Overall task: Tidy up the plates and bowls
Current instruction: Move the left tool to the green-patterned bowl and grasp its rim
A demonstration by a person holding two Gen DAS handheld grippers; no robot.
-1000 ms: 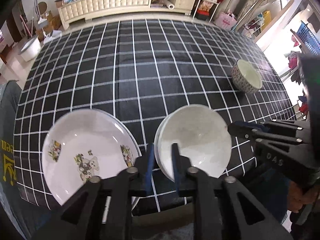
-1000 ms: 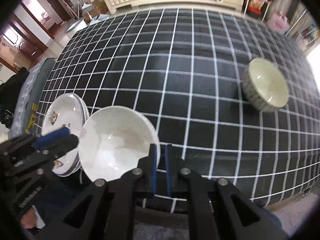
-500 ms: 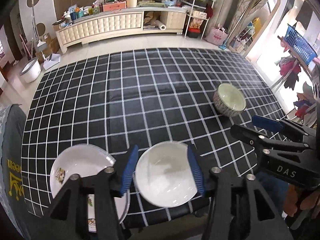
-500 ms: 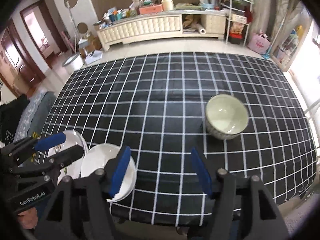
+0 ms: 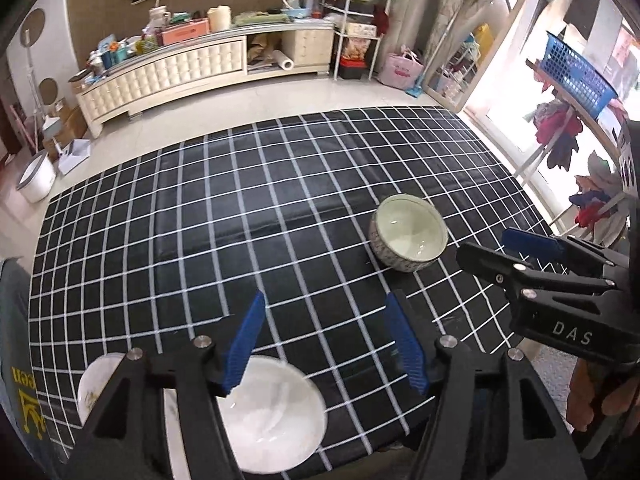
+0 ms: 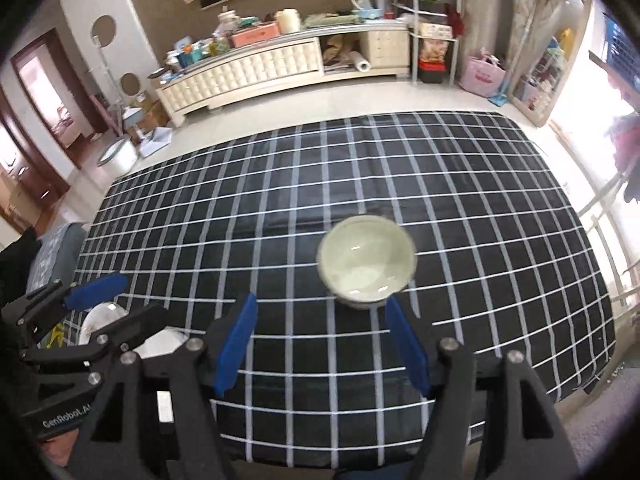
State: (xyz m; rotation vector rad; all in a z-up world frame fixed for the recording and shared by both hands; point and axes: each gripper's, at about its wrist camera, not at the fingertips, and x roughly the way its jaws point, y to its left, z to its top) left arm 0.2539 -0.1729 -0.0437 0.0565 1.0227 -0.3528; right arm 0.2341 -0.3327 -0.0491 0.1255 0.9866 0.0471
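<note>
Left gripper jaws opening, blue pads apart, nothing between them – only checked tablecloth seen through the gap. White bowl down by the left gripper's near end, under its left finger, resting at the table's near edge, no pad on it. Cartoon-print plate further left of that finger, just beside the white bowl, mostly hidden by the gripper frame; touching or overlapping – cannot tell. Speckled bowl ahead and right of the left gripper, upright, pale green inside, well apart from the white bowl.

Right gripper jaws opening too, pads wide, nothing gripped. Speckled bowl straight ahead, just beyond the pad tips, roughly centred on the gap, not between the pads. White bowl and plate off to the right gripper's left, partly covered by the left gripper. In left wrist view, right gripper off to the right, tips near the speckled bowl but clear of it; hand on its handle at frame edge.
</note>
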